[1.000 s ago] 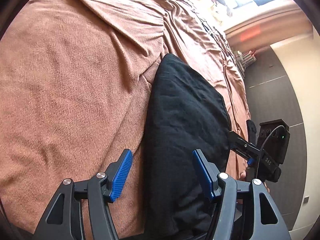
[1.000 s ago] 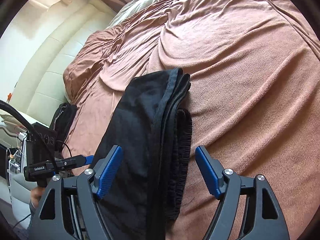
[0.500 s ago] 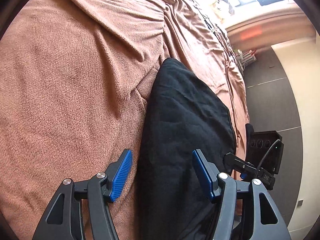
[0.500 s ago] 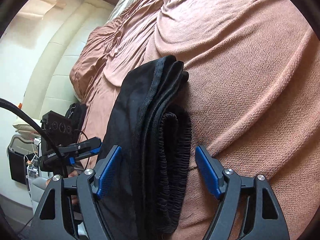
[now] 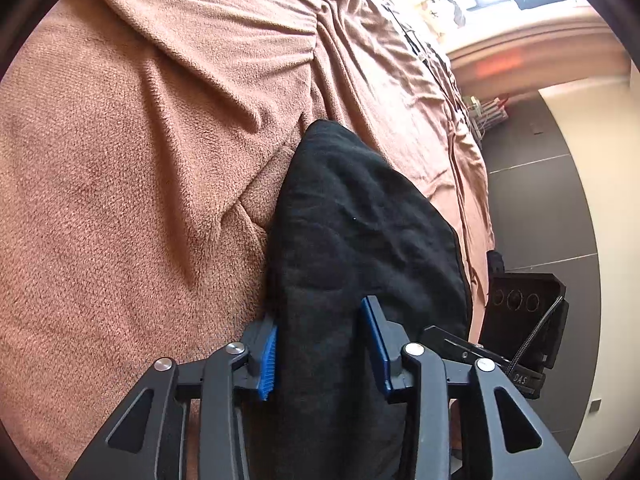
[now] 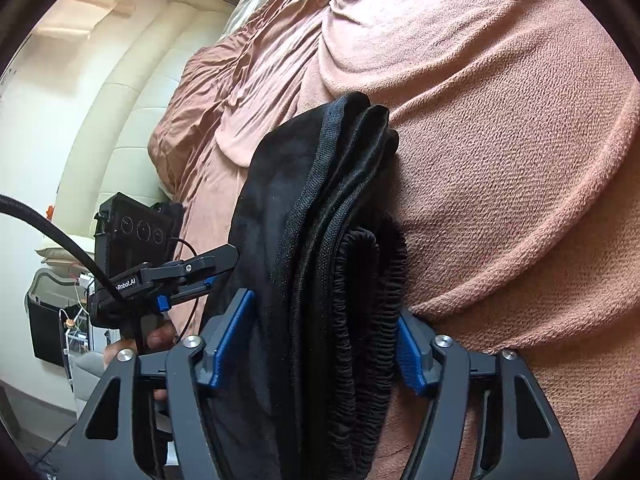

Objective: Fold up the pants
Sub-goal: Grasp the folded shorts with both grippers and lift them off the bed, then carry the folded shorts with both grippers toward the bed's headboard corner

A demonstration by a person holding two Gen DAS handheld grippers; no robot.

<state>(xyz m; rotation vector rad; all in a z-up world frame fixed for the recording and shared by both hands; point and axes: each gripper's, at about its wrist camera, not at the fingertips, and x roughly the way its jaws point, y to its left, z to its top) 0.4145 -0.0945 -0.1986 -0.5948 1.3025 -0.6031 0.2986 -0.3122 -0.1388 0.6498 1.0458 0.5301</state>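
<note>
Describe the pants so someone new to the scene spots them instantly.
Start at the big pinkish-brown blanket covering the bed. On it lies one folded bundle, the black pants, clamped at opposite ends by the left tool and right tool. It is the only black fabric on the blanket, with stacked seamed edges and a ribbed elastic waistband on one side.

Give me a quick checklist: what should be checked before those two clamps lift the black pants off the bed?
1. Left gripper closed on the pants: ok, both blue pads press the cloth.
2. Right gripper closed on the stacked layers, waistband included: ok.
3. All layers caught, none slipping: cannot tell; the lower edges are hidden.
4. Pants folded into a compact bundle: ok.
5. Blanket pinched along with the pants: cannot tell; it bunches right beside the right gripper's outer pad.
</note>
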